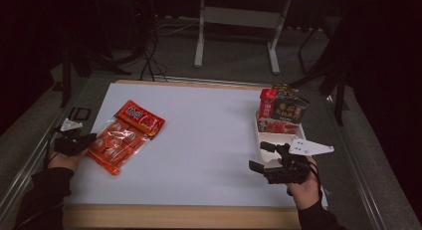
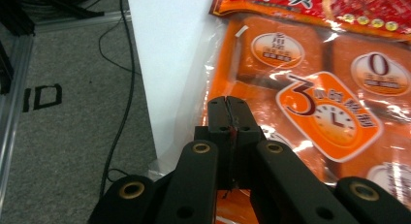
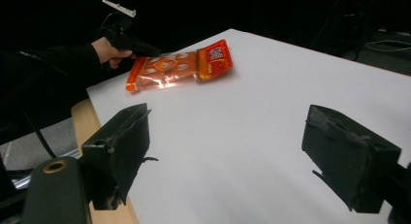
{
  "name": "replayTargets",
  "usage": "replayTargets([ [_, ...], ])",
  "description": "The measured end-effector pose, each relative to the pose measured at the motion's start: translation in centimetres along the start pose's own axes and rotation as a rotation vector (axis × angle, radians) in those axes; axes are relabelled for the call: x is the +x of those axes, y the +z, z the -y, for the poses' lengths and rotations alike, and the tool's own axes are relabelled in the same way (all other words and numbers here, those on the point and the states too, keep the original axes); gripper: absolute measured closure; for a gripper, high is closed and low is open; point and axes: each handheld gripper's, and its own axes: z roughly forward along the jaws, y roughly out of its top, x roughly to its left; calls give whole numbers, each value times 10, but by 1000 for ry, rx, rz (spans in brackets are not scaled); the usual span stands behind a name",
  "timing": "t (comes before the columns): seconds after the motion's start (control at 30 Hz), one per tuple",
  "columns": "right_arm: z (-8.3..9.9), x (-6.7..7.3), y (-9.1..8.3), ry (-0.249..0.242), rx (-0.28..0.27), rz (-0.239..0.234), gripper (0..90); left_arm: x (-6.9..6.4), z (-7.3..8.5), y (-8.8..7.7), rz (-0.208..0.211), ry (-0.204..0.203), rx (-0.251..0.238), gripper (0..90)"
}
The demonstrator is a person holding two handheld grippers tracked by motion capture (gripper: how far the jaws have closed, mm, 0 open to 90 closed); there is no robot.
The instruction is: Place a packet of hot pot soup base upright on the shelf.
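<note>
Two black claws work over a matte white table [image 1: 209, 140]: the left claw [image 2: 228, 112] is pinched together on the crinkly clear edge of a glossy orange snack packet [image 2: 310, 103], which lies flat ahead of it. Well apart from the packet, the right claw [image 3: 242, 151] hangs with its padded jaws spread wide and empty.

White tray [image 1: 261, 135] at right-centre of the high view, w/ red packet [image 1: 267, 103] and dark packet [image 1: 289, 109] standing upright in it, touching. White sheet [image 1: 199, 140] covers table; wood edge [image 1: 179, 216] along bottom. Desk legs [image 1: 200, 36] & cables [image 1: 149, 46] on floor, top of frame.
</note>
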Motion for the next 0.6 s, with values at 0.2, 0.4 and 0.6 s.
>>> replayTargets([
  [0.2,-1,1,1,7,5,-11,174,2,-4,6,0,7,38,900],
  [0.4,0,0,3,6,15,-15,173,-7,-8,6,-3,62,71,900],
  [0.6,0,1,3,6,14,-15,174,-22,-9,7,26,93,78,900],
])
